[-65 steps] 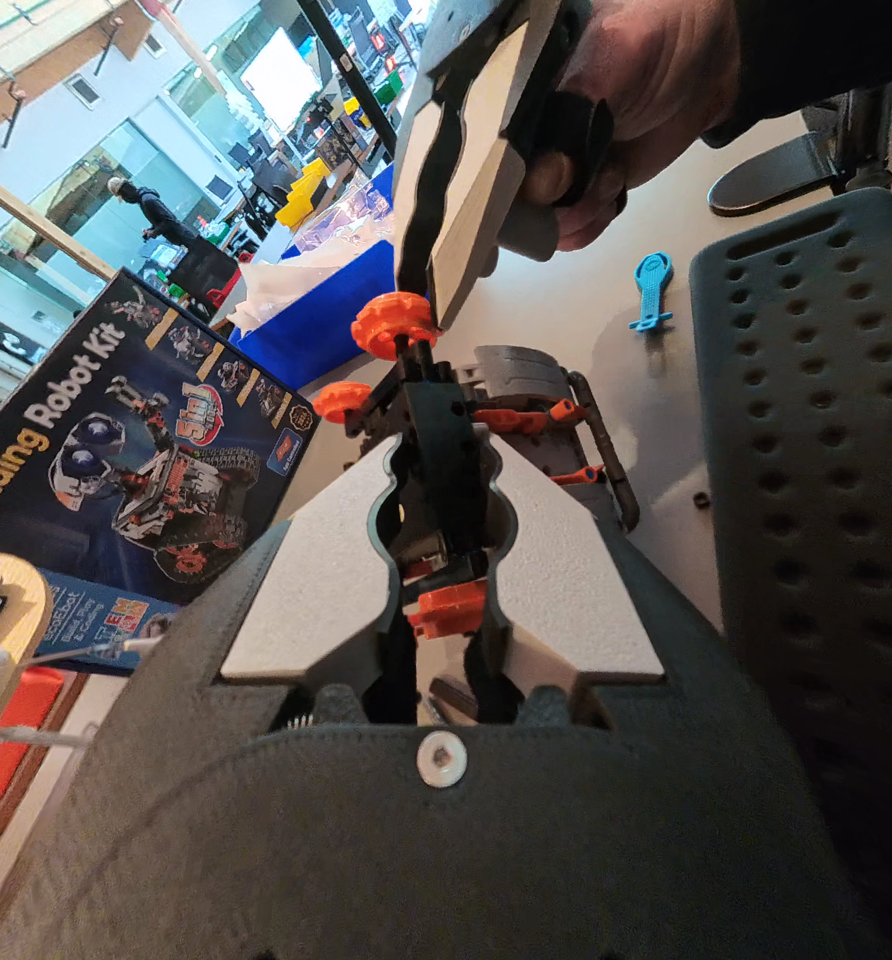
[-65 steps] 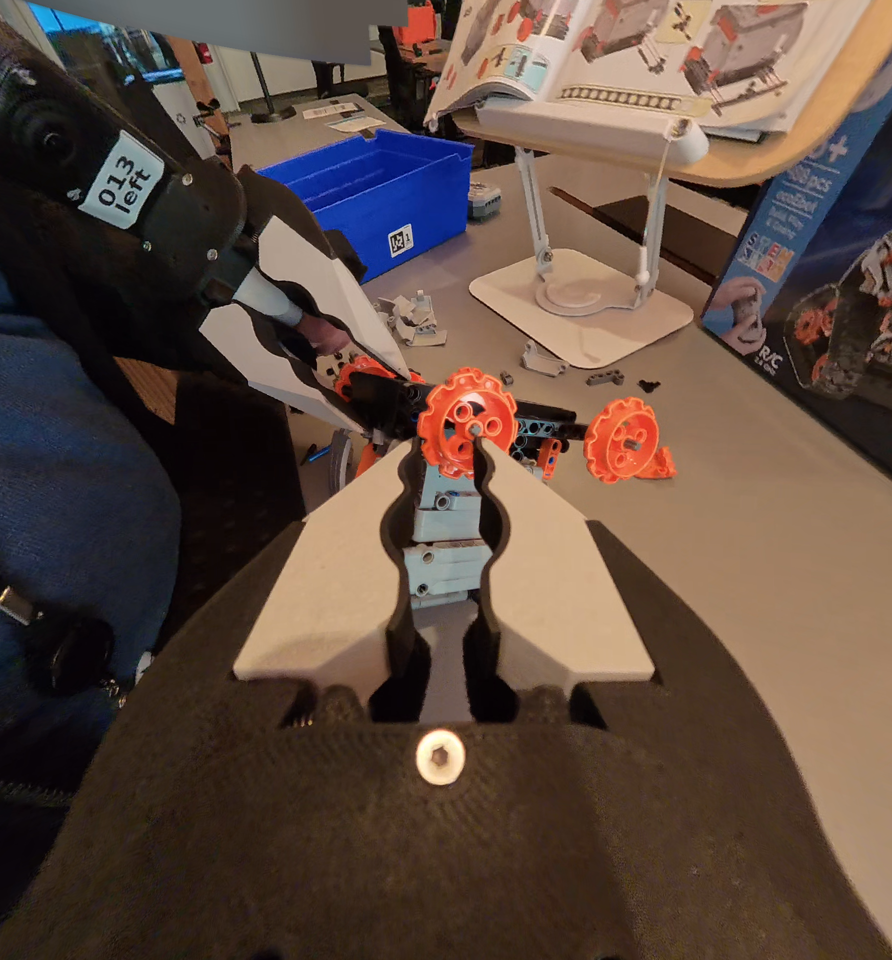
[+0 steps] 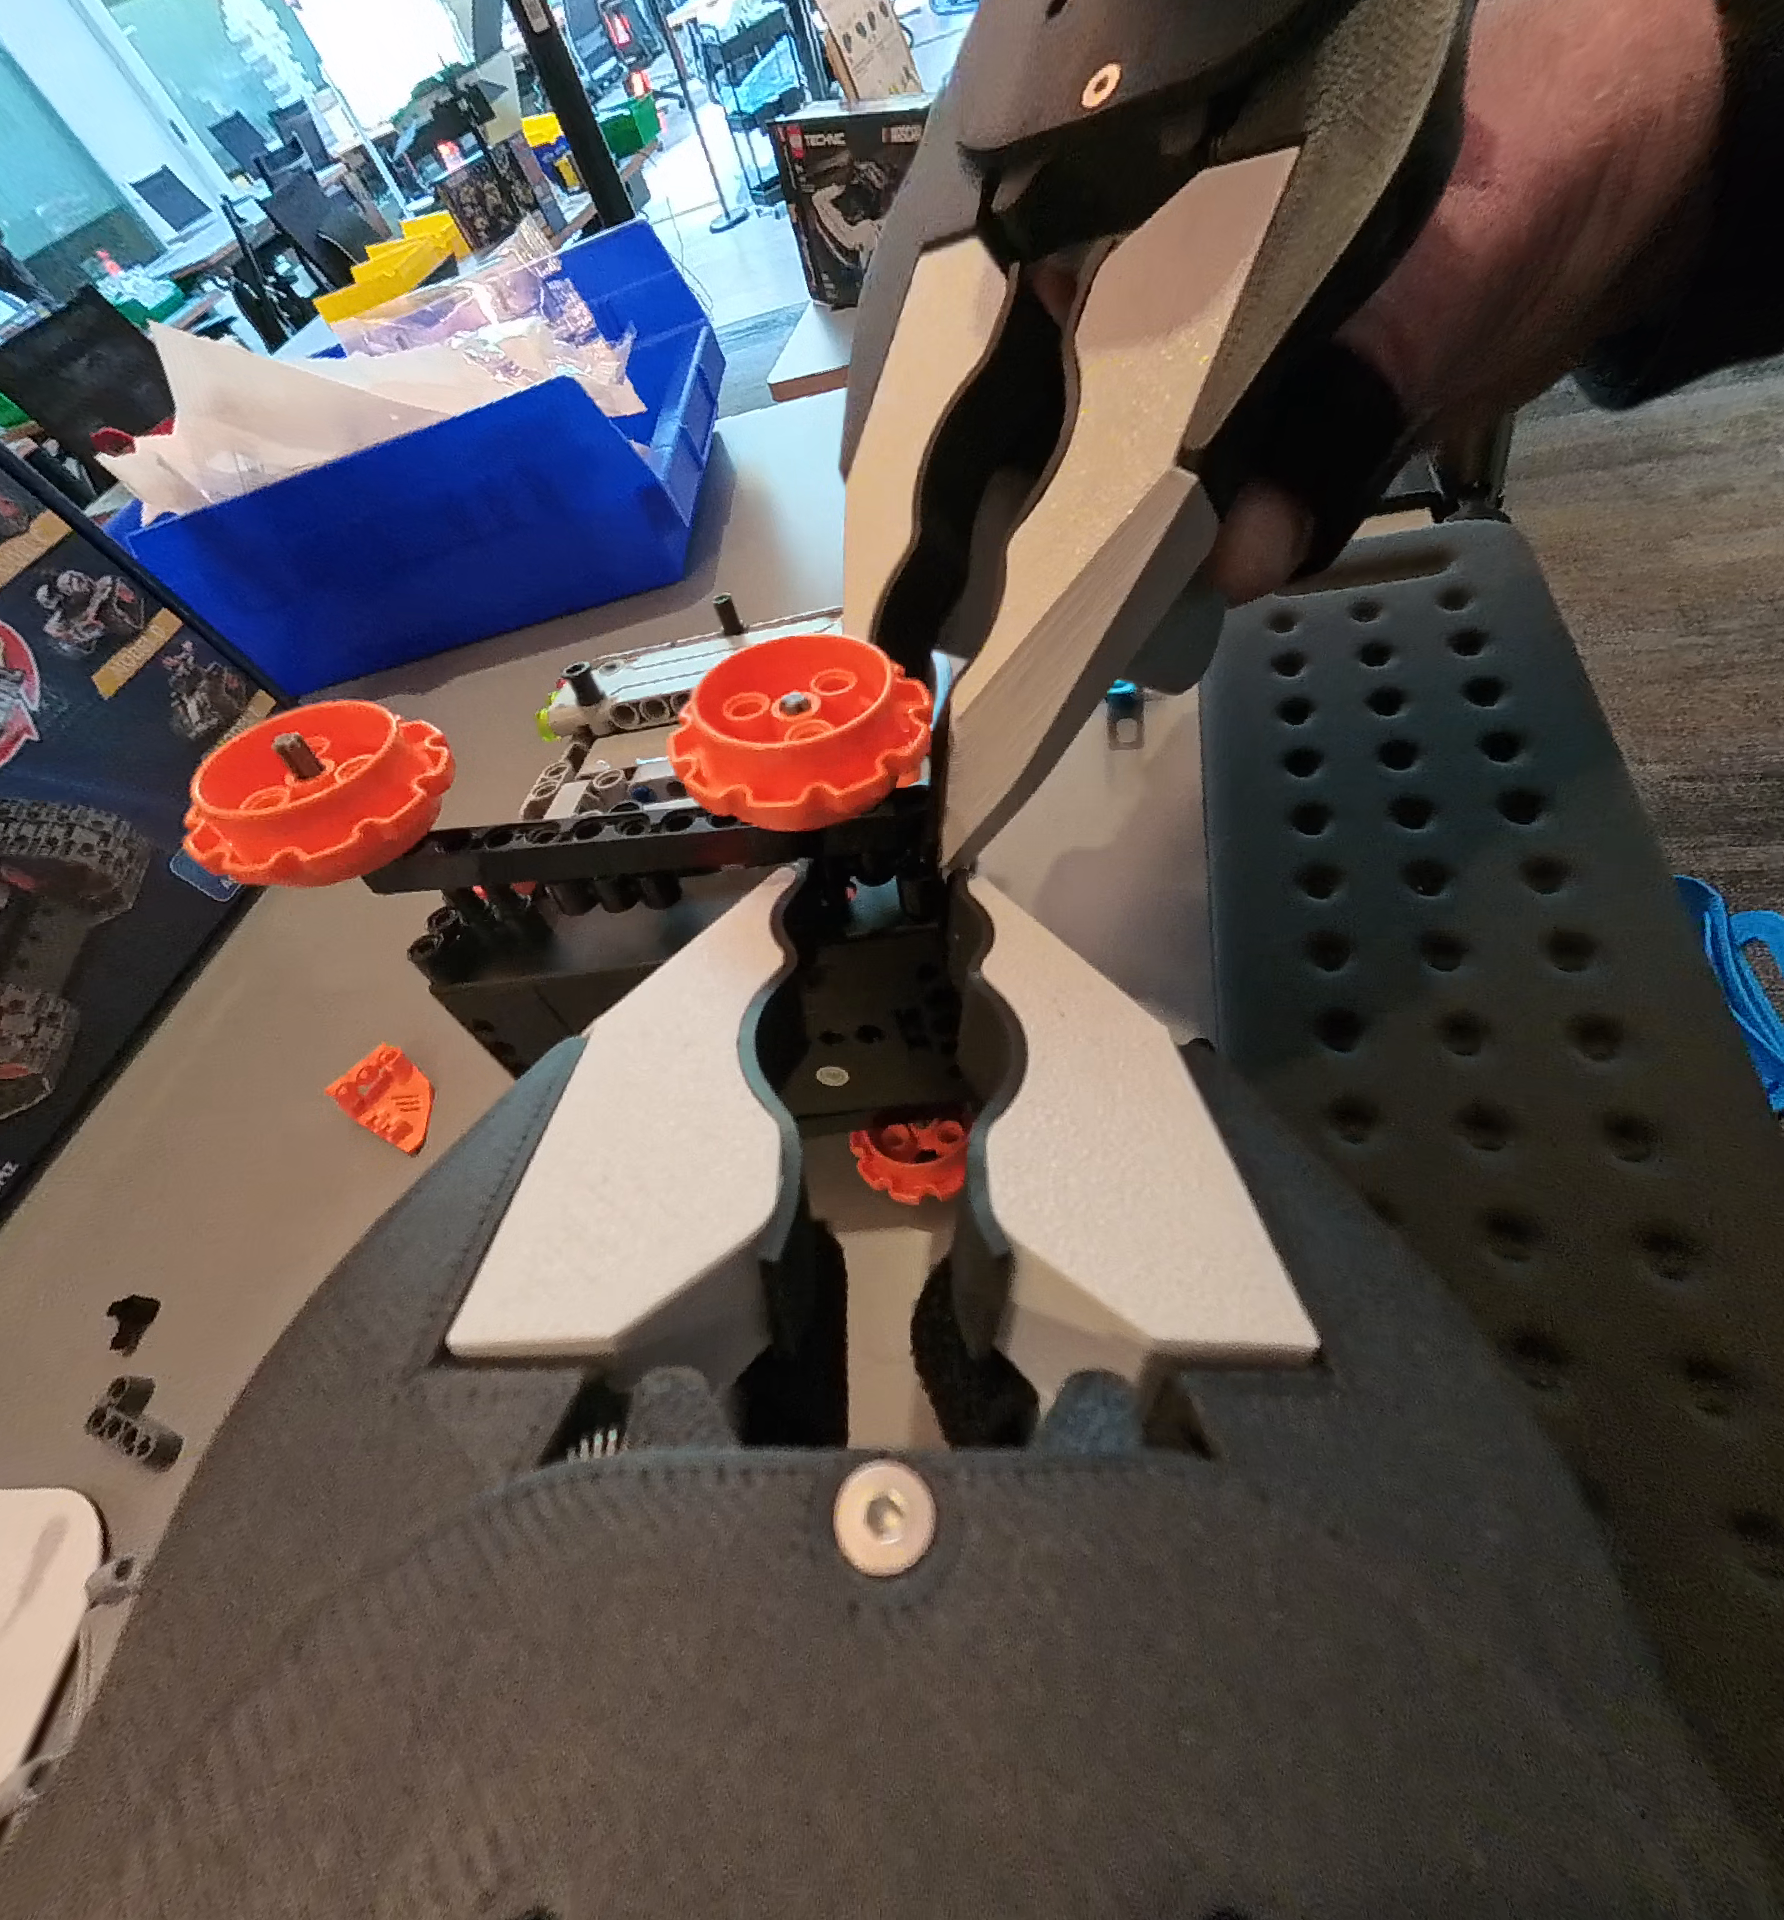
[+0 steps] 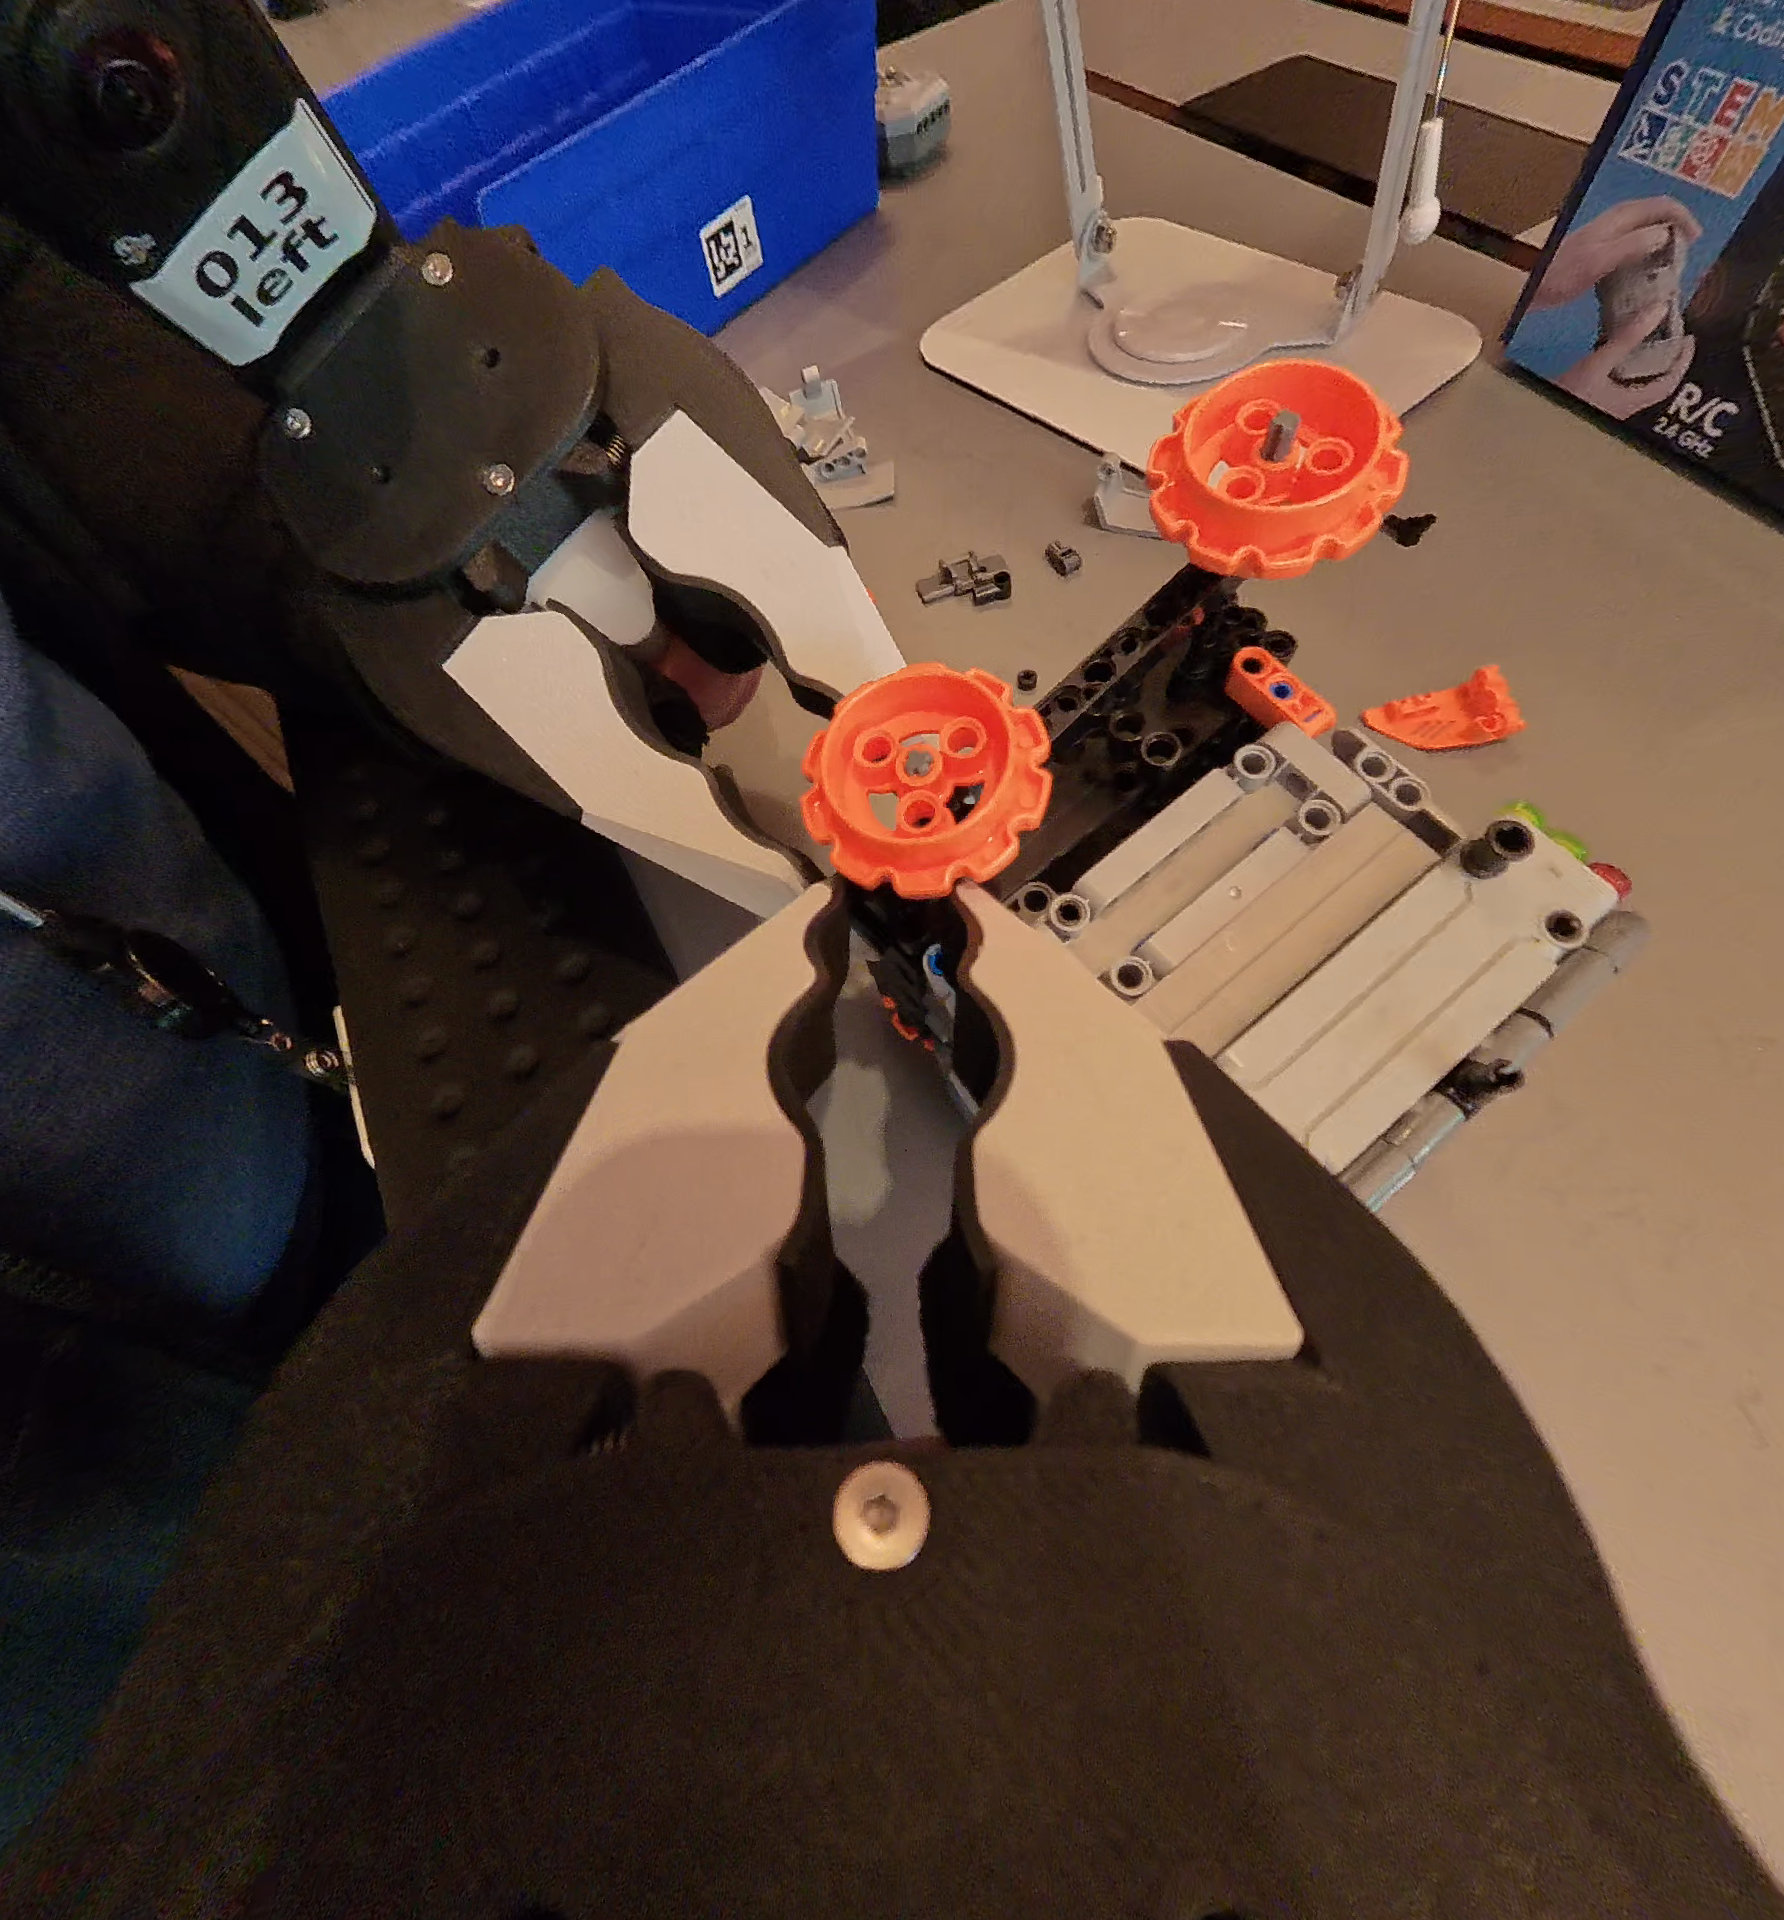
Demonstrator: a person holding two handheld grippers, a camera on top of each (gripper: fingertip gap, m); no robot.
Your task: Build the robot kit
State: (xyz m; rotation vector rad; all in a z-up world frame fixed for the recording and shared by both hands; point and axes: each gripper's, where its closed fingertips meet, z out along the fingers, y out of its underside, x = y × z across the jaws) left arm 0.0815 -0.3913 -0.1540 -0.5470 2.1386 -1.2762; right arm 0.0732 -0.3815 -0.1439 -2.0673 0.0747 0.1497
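A brick model with a black beam frame [image 3: 576, 842], a grey panel body [image 4: 1314, 966] and two orange toothed wheels [image 3: 805, 727] [image 3: 316, 779] is held over the grey table, wheels facing up. My left gripper [image 3: 872, 894] is shut on the model's black block, just under the near wheel. My right gripper [image 4: 898, 904] is shut on the black frame below the same wheel [image 4: 924, 779]; the far wheel [image 4: 1277, 468] sticks out beyond. The right gripper [image 3: 935, 790] comes down from the upper right in the left wrist view. The left gripper [image 4: 763, 810] meets the model from the left in the right wrist view.
A blue bin [image 3: 431, 520] with plastic bags stands behind, and a kit box [image 3: 15, 831] at the left. A white stand base [image 4: 1200, 332], a loose orange piece [image 4: 1444, 712] and small black [image 4: 966, 582] and grey parts [image 4: 836, 447] lie on the table. A black perforated chair seat [image 3: 1439, 883] is at the right. Left tips and right tips are each some 20 cm from the loose orange piece [image 4: 1444, 712]. It turns up in the left wrist view [image 3: 385, 1103] as well.
The model has been turned so that its wheels face upward instead of sideways. Both grippers stayed shut on it and shifted around it.
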